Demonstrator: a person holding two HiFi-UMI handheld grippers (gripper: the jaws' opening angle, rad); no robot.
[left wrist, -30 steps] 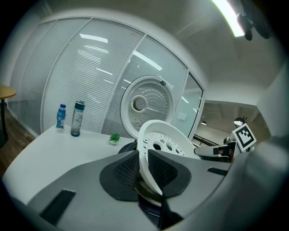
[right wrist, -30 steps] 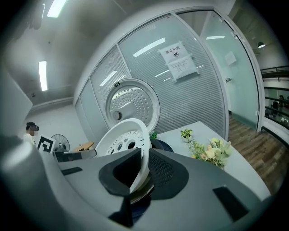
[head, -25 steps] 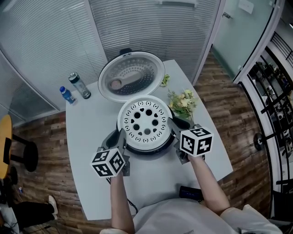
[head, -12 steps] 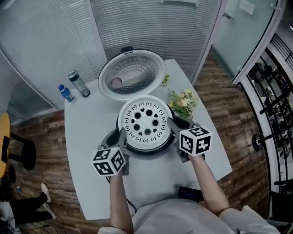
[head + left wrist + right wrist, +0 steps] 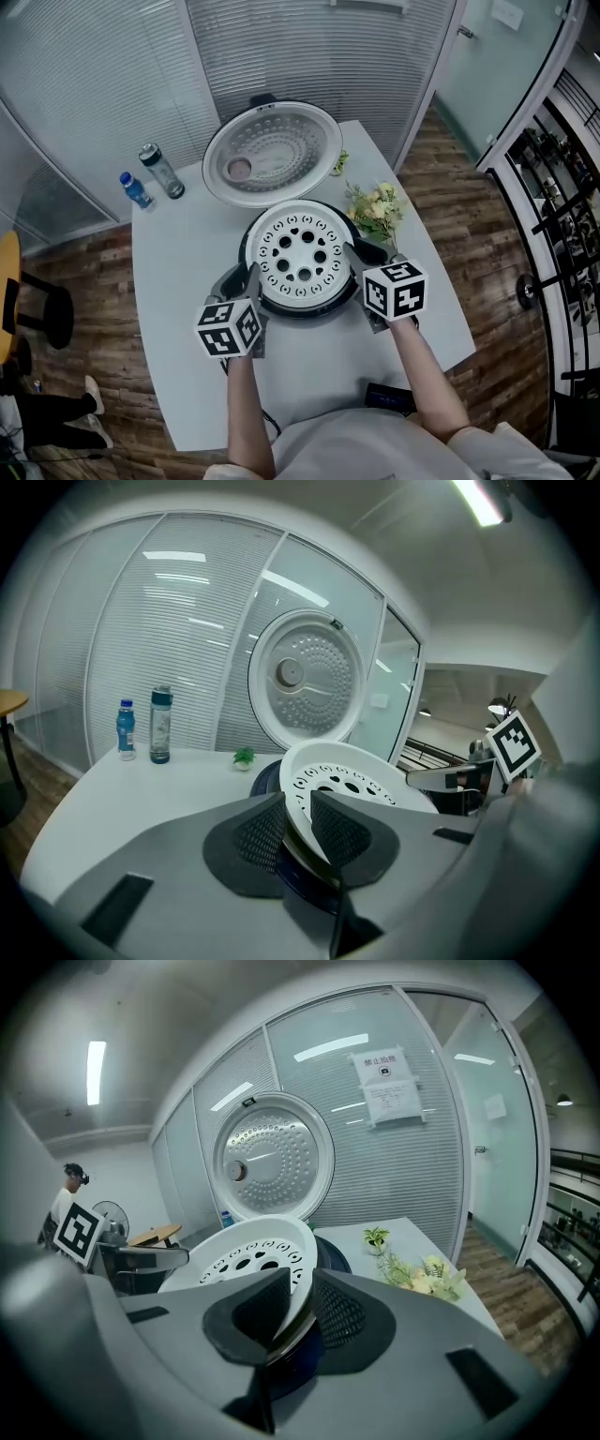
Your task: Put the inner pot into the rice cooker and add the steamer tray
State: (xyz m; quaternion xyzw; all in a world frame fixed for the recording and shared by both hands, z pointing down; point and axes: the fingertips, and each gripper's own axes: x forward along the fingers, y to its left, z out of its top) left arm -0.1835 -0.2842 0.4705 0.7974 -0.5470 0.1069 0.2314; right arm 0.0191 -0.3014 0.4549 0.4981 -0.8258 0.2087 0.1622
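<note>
The white steamer tray (image 5: 300, 255) with its round holes sits level in the mouth of the dark rice cooker (image 5: 309, 309). It covers the inner pot, which I cannot see. My left gripper (image 5: 246, 278) is at the tray's left rim and my right gripper (image 5: 361, 253) at its right rim. In the left gripper view the tray (image 5: 352, 780) has its rim in the gap of my left gripper (image 5: 298, 822). The right gripper view shows the same for the tray (image 5: 253, 1251) and my right gripper (image 5: 302, 1307). Both pairs of jaws have just been opening and stand slightly open around the rim.
The cooker's open lid (image 5: 272, 153) stands up behind the pot. Two bottles (image 5: 150, 183) are at the table's back left. A bunch of flowers (image 5: 375, 211) lies right of the cooker, a small green plant (image 5: 337, 164) behind it. A dark object (image 5: 389, 397) is near the front edge.
The tray has settled lower into the cooker, whose dark rim now shows around it. Both grippers have stayed at the rim, and their marker cubes have rolled a little.
</note>
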